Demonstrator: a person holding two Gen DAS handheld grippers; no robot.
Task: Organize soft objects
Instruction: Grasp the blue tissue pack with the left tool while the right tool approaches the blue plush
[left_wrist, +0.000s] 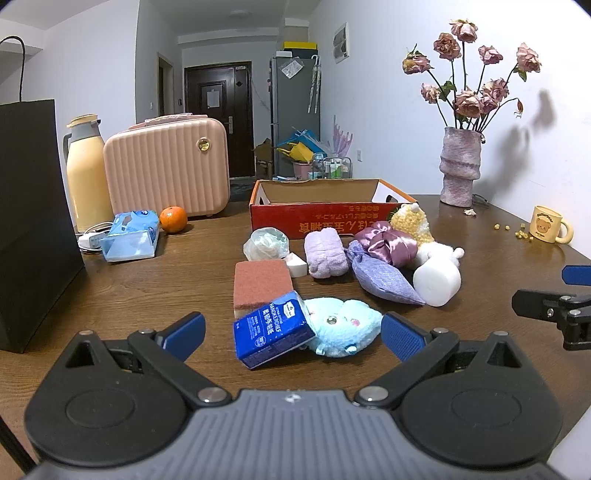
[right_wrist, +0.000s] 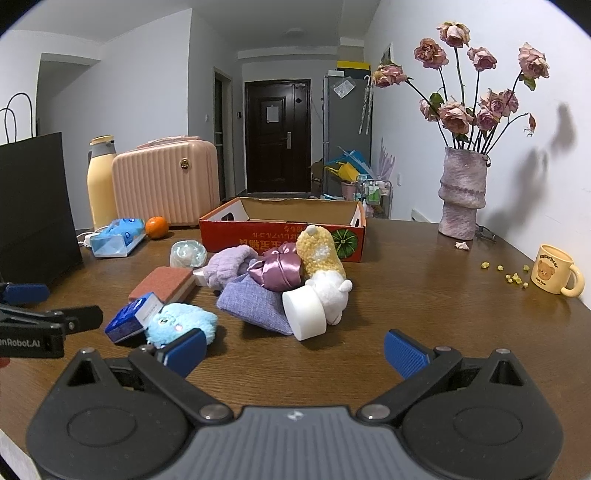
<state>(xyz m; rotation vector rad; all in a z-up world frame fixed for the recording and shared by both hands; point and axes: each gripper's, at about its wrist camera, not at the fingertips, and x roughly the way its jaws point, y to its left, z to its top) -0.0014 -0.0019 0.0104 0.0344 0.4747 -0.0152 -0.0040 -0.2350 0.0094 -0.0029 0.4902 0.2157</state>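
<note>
Soft objects (left_wrist: 332, 258) are still lying heaped on the surface (left_wrist: 147, 288) just ahead of the left claw (left_wrist: 291, 332), none showing inside the red box (left_wrist: 317, 199) beyond them. Both it and the right claw (right_wrist: 295, 350) are hovering spread wide, gripping nothing, so sorting looks barely begun.

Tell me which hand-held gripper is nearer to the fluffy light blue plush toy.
Left. The left hand-held gripper is open right before the fluffy light blue plush toy; the right hand-held gripper, also open, hangs off to the toy's right.
</note>
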